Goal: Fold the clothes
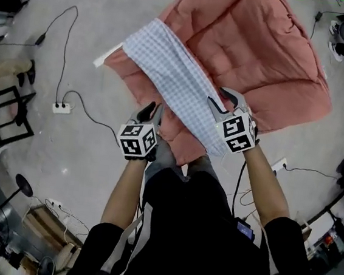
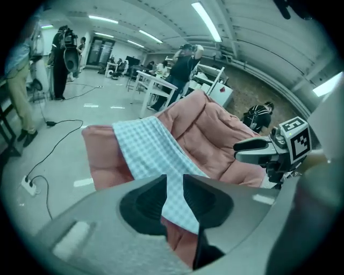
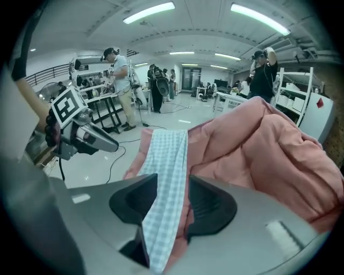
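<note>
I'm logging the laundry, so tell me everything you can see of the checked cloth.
The checked cloth is thin, light blue-and-white fabric, laid out as a long narrow strip running diagonally across a pink quilt. Its near end reaches the quilt's near edge. The left gripper pinches that end; it also runs between the right gripper's parted jaws, loose there.

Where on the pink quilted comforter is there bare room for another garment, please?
Free: pink quilted comforter right of the light-blue checked cloth, widest; a narrow strip left of it. Crowded: near edge, by left gripper and right gripper.
</note>
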Available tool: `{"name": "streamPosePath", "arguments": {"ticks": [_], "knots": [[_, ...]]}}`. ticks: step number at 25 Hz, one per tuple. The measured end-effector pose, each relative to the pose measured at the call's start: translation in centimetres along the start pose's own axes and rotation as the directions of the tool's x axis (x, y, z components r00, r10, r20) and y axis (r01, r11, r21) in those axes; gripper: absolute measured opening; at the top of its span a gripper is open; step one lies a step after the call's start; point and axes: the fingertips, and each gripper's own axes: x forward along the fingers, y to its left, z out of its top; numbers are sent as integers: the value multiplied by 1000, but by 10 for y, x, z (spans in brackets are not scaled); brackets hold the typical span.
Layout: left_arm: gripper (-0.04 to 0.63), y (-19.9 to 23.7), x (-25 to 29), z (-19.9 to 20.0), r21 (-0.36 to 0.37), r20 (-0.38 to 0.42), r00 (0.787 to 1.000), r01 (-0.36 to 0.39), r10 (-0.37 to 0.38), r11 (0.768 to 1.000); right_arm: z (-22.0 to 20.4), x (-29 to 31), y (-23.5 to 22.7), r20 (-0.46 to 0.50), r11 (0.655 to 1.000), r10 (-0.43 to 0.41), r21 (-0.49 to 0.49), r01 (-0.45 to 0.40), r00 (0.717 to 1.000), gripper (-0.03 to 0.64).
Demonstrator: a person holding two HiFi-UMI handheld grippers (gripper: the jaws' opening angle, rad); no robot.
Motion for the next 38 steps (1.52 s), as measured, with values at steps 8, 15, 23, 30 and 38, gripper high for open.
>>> {"name": "streamPosePath", "arguments": {"ticks": [8,15,23,30,38], "knots": [[119,59,36,-24,-155,17,999,-39,42,987,10,86,0,-50,995,54,-76,-58,997,200],[237,108,96,-48,-418,126,992,58,-6,907,4,146,-6,-75,996,59,-62,-63,995,235],[273,144,162,-49,-479,263,955,254,-138,841,13,197,-21,-51,997,71,22,-70,996,253],[257,93,220,-38,-450,341,888,443,-309,776,-16,210,-62,-89,982,154,124,-143,984,308],[25,87,152,-63,-422,397,849,505,-348,753,-44,221,-8,-159,970,202,169,-175,966,333]]}}
